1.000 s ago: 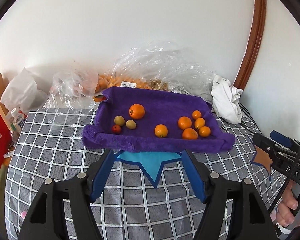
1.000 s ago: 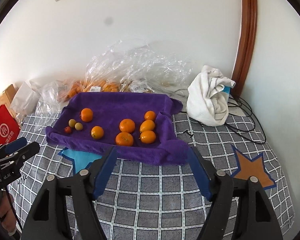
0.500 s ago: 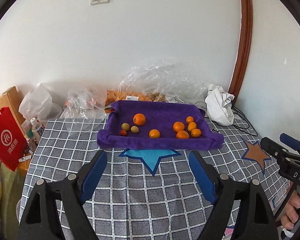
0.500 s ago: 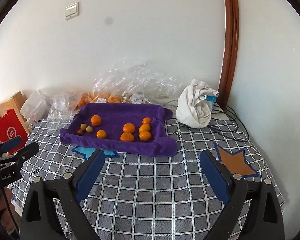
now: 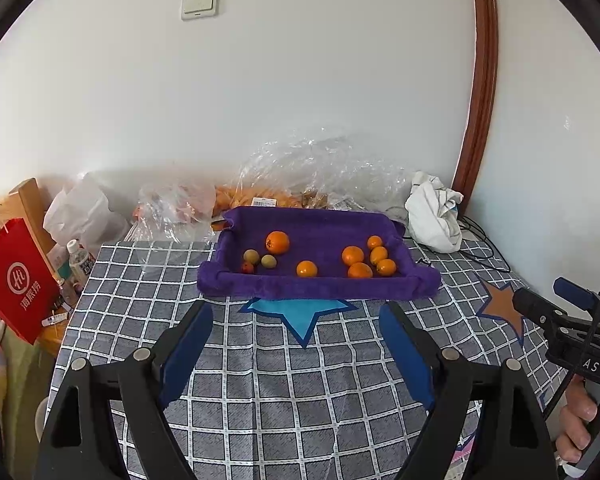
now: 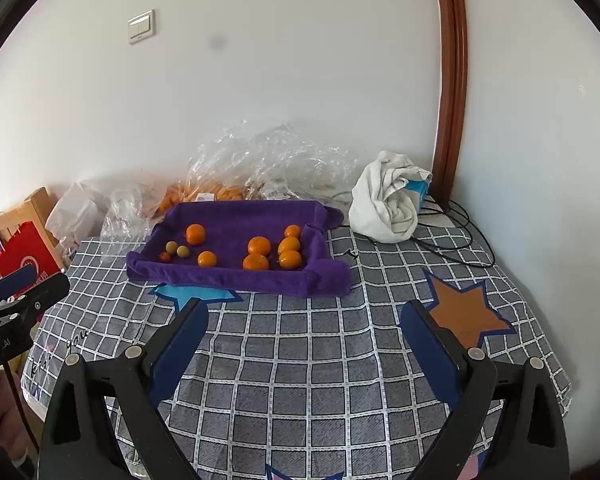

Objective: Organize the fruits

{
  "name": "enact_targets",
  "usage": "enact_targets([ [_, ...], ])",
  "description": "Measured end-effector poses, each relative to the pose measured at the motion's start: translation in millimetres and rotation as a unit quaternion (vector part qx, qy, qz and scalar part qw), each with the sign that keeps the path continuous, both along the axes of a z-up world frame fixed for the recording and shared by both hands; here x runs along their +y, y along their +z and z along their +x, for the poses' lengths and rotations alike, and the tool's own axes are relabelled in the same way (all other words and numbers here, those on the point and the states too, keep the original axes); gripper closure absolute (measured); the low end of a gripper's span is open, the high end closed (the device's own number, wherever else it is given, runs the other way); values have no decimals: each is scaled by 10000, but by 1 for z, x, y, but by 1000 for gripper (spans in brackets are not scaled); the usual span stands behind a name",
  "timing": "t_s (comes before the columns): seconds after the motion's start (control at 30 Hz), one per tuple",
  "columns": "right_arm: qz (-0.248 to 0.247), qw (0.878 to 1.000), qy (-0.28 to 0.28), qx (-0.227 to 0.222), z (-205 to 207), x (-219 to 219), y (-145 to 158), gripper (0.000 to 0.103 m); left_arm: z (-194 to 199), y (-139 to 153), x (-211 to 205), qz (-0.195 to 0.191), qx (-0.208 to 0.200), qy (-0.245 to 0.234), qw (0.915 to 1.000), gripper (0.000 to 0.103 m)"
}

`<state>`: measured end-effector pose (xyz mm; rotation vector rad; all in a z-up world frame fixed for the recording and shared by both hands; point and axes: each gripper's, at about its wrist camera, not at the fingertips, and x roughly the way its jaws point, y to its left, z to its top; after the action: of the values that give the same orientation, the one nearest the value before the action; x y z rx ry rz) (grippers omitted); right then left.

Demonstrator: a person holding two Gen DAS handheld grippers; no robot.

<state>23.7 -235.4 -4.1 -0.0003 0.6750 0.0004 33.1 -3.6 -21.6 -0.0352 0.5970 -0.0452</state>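
A purple towel-lined tray point(image 5: 312, 285) point(image 6: 236, 278) sits at the far side of the checked table. It holds several oranges, a cluster point(image 5: 362, 260) point(image 6: 272, 252) on the right, one large orange point(image 5: 277, 242) point(image 6: 195, 234) at the back left and one point(image 5: 306, 269) in the middle. Two small green fruits point(image 5: 260, 258) point(image 6: 177, 249) and a small red fruit point(image 5: 247, 267) point(image 6: 164, 256) lie at the left. My left gripper point(image 5: 296, 328) is open and empty, well short of the tray. My right gripper point(image 6: 304, 328) is open and empty, also short of it.
Clear plastic bags point(image 5: 320, 168) with more fruit lie behind the tray. A white cloth point(image 5: 434, 216) point(image 6: 388, 202) and cables sit at the back right. A red bag point(image 5: 16, 280), a bottle point(image 5: 80, 260) and a wooden chair stand left of the table.
Both grippers have pulled back and up from the tray, so the tray looks smaller and farther. Both stay open and empty. The fruits have not moved.
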Motion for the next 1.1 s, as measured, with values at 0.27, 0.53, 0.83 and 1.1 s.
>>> enact_targets([
  [0.27, -27, 10000, -8, -38, -2, 0, 0, 7, -3, 2, 1, -16, -18, 26, 10000, 18],
  [0.53, -51, 10000, -50, -5, 0, 0, -1, 7, -2, 3, 2, -33, -7, 47, 10000, 18],
  [0.83, -89, 10000, 8, -40, 0, 2, 1, 7, -2, 0, 5, -65, 11, 77, 9999, 18],
  [1.1, -134, 9999, 10, -38, 0, 5, 1, 7, -2, -2, 5, -104, 28, 65, 9999, 18],
])
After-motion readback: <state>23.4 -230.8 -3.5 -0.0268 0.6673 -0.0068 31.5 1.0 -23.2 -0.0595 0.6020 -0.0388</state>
